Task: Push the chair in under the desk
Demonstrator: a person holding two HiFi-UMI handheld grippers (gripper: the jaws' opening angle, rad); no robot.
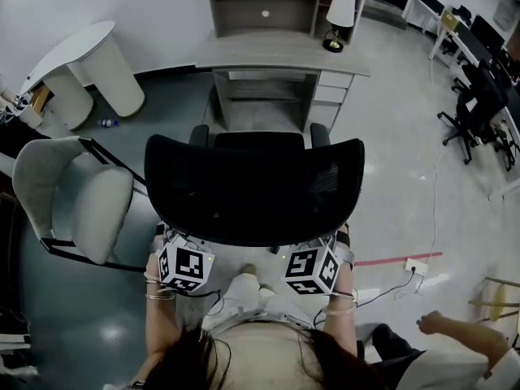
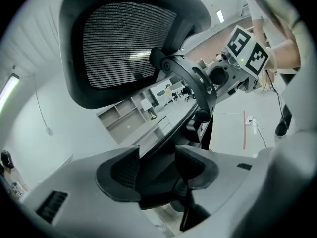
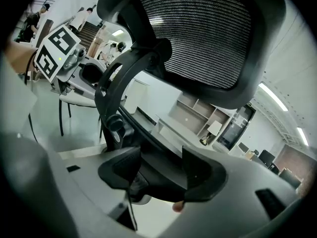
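In the head view, a black mesh chair (image 1: 253, 185) stands on the floor in front of the desk (image 1: 276, 53), its backrest towards the person and its armrests pointing at the desk's open knee space. The seat is not under the desk top. A hutch of shelves (image 1: 262, 6) rises from the desk, and a small lamp (image 1: 339, 19) stands at its right end. The left gripper (image 1: 182, 262) and the right gripper (image 1: 311, 268) sit side by side just behind the backrest, with only their marker cubes clear of it. A pale grey armchair (image 1: 73, 197) stands just left of the chair. A red tape line (image 1: 398, 258) crosses the floor to the right, beside a socket block (image 1: 415, 266).

The left gripper view looks up along the mesh backrest and the curved black spine that carries it. The two fingers (image 2: 121, 175) are closed on a dark edge low on the chair, which fills the gap between them. The right gripper's cube shows at upper right, and the desk and its shelves lie beyond.

The right gripper view mirrors this: its fingers (image 3: 203, 175) clamp the same dark edge of the chair, the left gripper's cube shows at upper left, and the desk with its lamp lies beyond
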